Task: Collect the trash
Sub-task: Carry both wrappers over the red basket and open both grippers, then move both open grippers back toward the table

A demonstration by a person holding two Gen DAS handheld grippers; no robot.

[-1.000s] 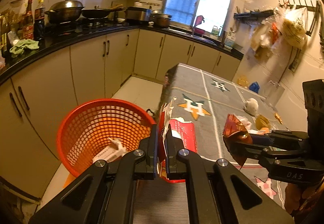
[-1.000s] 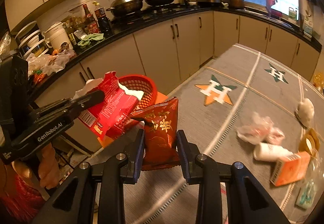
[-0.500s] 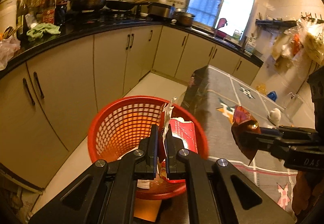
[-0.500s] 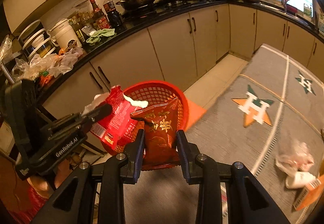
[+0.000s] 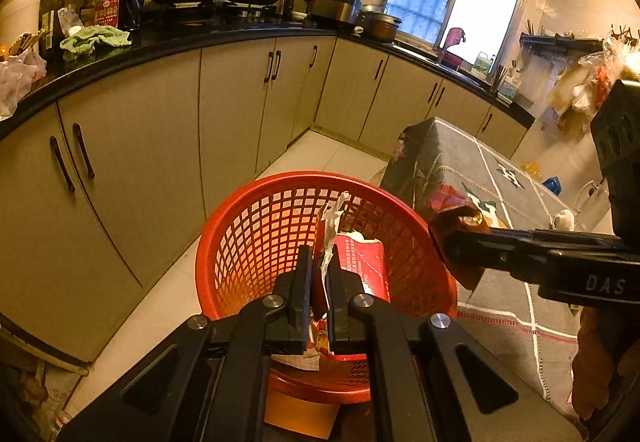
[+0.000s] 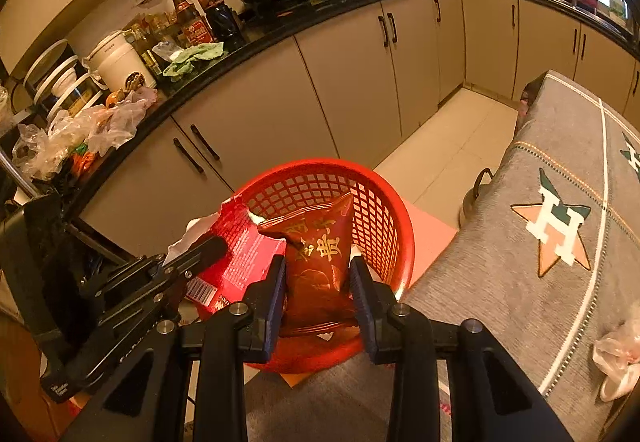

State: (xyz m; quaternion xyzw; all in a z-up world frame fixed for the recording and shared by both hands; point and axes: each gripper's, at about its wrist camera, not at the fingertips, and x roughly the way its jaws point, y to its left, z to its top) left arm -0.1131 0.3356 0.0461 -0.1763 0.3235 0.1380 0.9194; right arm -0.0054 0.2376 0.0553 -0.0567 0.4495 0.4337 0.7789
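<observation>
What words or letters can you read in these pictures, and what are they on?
"DAS": on the side of the right gripper, seen from the left wrist.
"H": big letter in the star on the grey tablecloth.
Gold Chinese characters: on the dark red snack bag, too warped to read surely.
Small print and barcode: on the red wrapper, too small.
Bottle labels: too small.
Lettering on the left gripper: blurred.

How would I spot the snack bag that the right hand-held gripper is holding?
Find the red mesh basket on the floor by the grey-clothed table. Two pieces of trash hang over it. The snack bag is the dark red puffy pouch with gold characters, pinched in the right hand-held gripper; its neighbour, the red wrapper, is flat, brighter and torn white at the top.
</observation>
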